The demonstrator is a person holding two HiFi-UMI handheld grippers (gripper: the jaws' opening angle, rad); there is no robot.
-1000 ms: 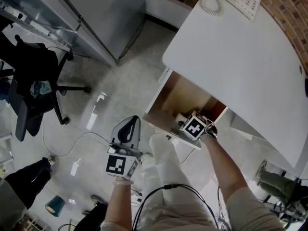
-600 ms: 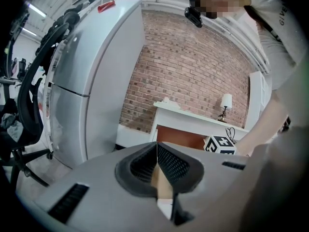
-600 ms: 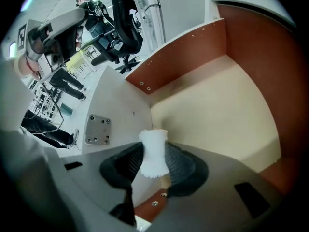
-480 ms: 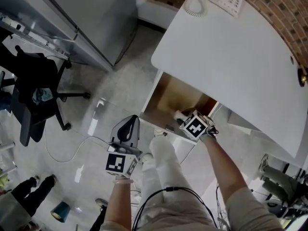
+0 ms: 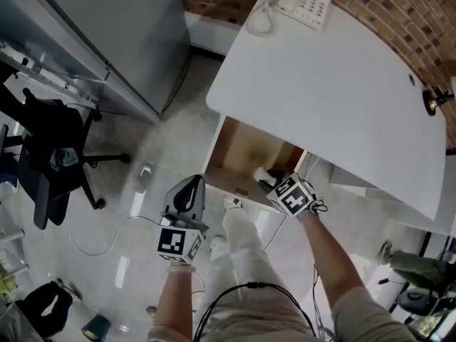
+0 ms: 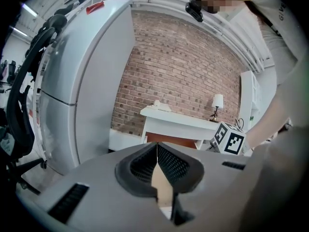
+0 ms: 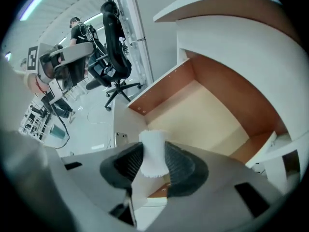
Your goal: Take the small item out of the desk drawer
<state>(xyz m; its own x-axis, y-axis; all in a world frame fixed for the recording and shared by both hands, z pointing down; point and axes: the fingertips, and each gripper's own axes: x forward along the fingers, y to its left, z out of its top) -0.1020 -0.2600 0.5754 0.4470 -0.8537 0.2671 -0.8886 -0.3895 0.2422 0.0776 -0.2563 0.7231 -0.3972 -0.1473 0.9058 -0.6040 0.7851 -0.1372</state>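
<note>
I'm looking into an office: a white table [image 5: 342,91] carrying a desk phone [image 5: 305,2] at one o'clock, a black swivel chair [image 5: 50,155] at nine o'clock on the pale floor [image 5: 171,141], a brick wall [image 5: 399,9] behind, and tall grey cabinets [image 5: 107,20] at eleven.

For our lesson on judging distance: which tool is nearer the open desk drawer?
Right. The right tool, gripping the white item, hangs over the drawer near its front; the left tool, shut and empty, is out over the floor.
</note>
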